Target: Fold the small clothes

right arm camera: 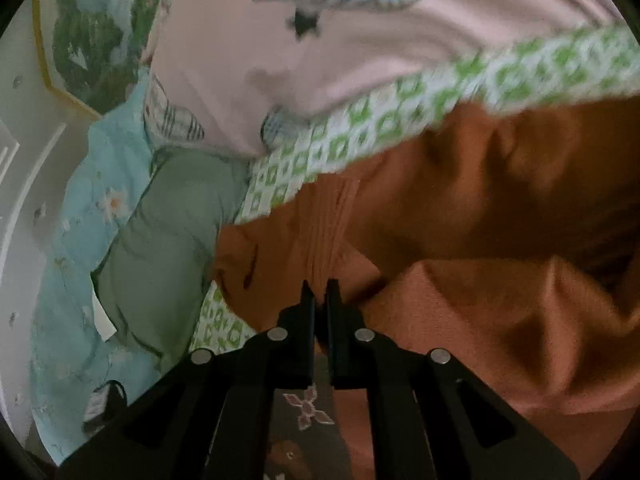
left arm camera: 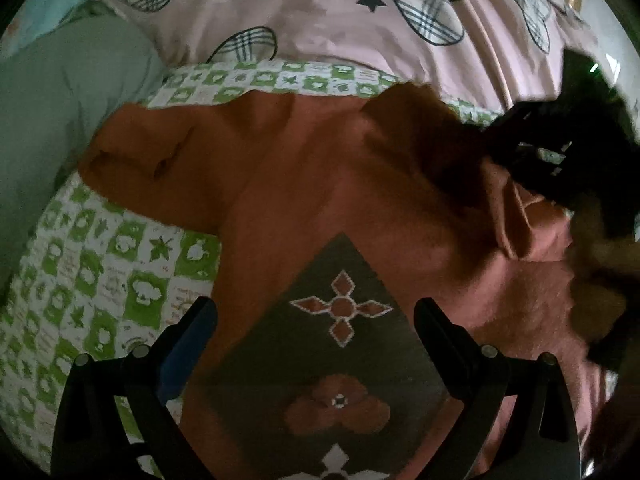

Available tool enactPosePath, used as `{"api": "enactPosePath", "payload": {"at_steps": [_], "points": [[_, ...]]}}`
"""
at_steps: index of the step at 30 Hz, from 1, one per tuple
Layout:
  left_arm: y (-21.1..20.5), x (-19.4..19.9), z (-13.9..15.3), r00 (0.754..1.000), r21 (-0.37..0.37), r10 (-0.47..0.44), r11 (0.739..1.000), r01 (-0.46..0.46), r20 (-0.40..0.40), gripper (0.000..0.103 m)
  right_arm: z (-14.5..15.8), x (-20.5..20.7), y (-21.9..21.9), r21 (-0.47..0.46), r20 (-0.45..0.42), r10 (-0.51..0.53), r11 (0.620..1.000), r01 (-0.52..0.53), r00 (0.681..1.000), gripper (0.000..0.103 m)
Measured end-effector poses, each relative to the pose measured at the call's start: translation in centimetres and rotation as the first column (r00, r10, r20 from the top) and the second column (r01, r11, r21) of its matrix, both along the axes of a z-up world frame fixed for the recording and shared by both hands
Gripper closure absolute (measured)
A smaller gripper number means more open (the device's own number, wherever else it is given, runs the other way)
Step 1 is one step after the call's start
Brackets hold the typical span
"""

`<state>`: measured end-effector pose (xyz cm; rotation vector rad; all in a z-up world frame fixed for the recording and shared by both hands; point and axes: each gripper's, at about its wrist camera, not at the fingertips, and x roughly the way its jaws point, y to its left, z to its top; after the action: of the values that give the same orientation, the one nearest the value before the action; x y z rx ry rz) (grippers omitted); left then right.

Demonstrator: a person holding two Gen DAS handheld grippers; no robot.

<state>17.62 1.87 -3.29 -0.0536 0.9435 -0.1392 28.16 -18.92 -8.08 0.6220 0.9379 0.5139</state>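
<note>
No legible writing. Left gripper [left arm camera: 316,312], fingers spread, hovers over the sweater [left arm camera: 320,184]; right gripper [right arm camera: 320,292] pinches its fabric (the right-wrist view alone shows a picture [right arm camera: 88,40]).

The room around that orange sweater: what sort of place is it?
Most likely a bedroom. The orange sweater lies on a green-checked bedsheet, with a pink patterned quilt bunched behind it and a light blue floral cover beside a wall.
</note>
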Motion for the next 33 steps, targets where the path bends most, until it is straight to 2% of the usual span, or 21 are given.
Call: {"api": "enactPosePath", "payload": {"at_steps": [5,7,8,9,12,13,15,16,18,19,20,21,22,26,29,31,33], "points": [[1.2,1.2,-1.0,1.0,-0.105,-0.019,0.994,0.017,-0.021,0.004,-3.9,-0.4,1.8,-0.007,-0.104,0.045,0.999,-0.046,0.994,0.091],[1.1,2.6,-1.5,0.999,-0.159,-0.037,0.987,0.031,-0.038,0.004,-4.4,-0.6,1.8,0.025,-0.134,0.056,0.998,-0.053,0.989,0.086],[1.0,3.3,-1.8,0.998,-0.189,-0.051,0.981,0.041,-0.045,0.004,-4.4,-0.9,1.2,0.056,-0.135,0.058,0.997,-0.05,0.989,0.084],[0.8,4.0,-2.2,0.997,-0.218,-0.063,0.975,0.05,-0.054,0.004,-4.0,-1.2,0.8,0.067,-0.134,0.053,0.997,-0.044,0.99,0.077],[0.1,7.4,-3.6,0.988,-0.365,-0.11,0.929,0.064,-0.107,0.004,-2.6,-3.1,-1.4,0.097,-0.091,0.016,0.995,-0.007,0.996,0.054],[-0.1,8.3,-4.0,0.986,-0.399,-0.112,0.915,0.055,-0.121,0.004,-2.1,-4.0,-2.4,0.088,-0.071,-0.006,0.996,0.012,0.997,0.049],[-0.3,10.3,-4.4,0.985,-0.457,-0.109,0.889,0.035,-0.136,0.004,-1.2,-5.9,-4.4,0.057,-0.043,-0.056,0.997,0.059,0.998,0.048],[-0.4,10.9,-4.4,0.985,-0.464,-0.105,0.885,0.029,-0.138,0.004,-0.9,-7.0,-5.8,0.05,-0.034,-0.095,0.994,0.096,0.995,0.047],[-1.2,13.0,-4.5,0.986,-0.446,-0.088,0.895,0.015,-0.145,0.007,-0.9,-8.4,-7.6,0.047,-0.036,-0.15,0.987,0.152,0.988,0.047],[-1.6,13.5,-4.4,0.986,-0.437,-0.091,0.899,0.023,-0.136,0.021,-0.9,-9.0,-8.5,0.045,-0.04,-0.178,0.983,0.18,0.983,0.047],[-2.3,14.1,-4.4,0.986,-0.4,-0.099,0.916,0.038,-0.132,0.034,-0.9,-9.5,-9.3,0.044,-0.045,-0.201,0.978,0.203,0.979,0.047],[-2.7,14.5,-4.4,0.985,-0.357,-0.101,0.933,0.045,-0.14,0.06,-0.9,-9.9,-9.9,0.046,-0.046,-0.218,0.974,0.22,0.975,0.047],[-2.9,14.5,-4.7,0.982,-0.321,-0.105,0.946,0.051,-0.154,0.067,-0.9,-10.4,-10.5,0.047,-0.045,-0.233,0.971,0.235,0.971,0.047],[-0.8,11.6,-5.5,0.983,-0.317,-0.118,0.946,0.068,-0.141,0.067,-0.3,-12.1,-12.1,0.044,-0.022,-0.275,0.96,0.275,0.961,0.047],[0.6,10.7,-5.5,0.981,-0.366,-0.138,0.927,0.078,-0.139,0.063,-0.1,-12.6,-13.1,0.029,-0.014,-0.294,0.955,0.295,0.956,0.047],[0.6,11.5,-5.2,0.978,-0.394,-0.15,0.916,0.081,-0.146,0.042,-0.1,-12.8,-13.7,0.02,-0.016,-0.302,0.953,0.302,0.953,0.047],[0.1,12.5,-5.0,0.976,-0.404,-0.162,0.91,0.09,-0.147,0.032,-0.1,-12.9,-14.2,0.011,-0.022,-0.32,0.947,0.32,0.947,0.047]]}}
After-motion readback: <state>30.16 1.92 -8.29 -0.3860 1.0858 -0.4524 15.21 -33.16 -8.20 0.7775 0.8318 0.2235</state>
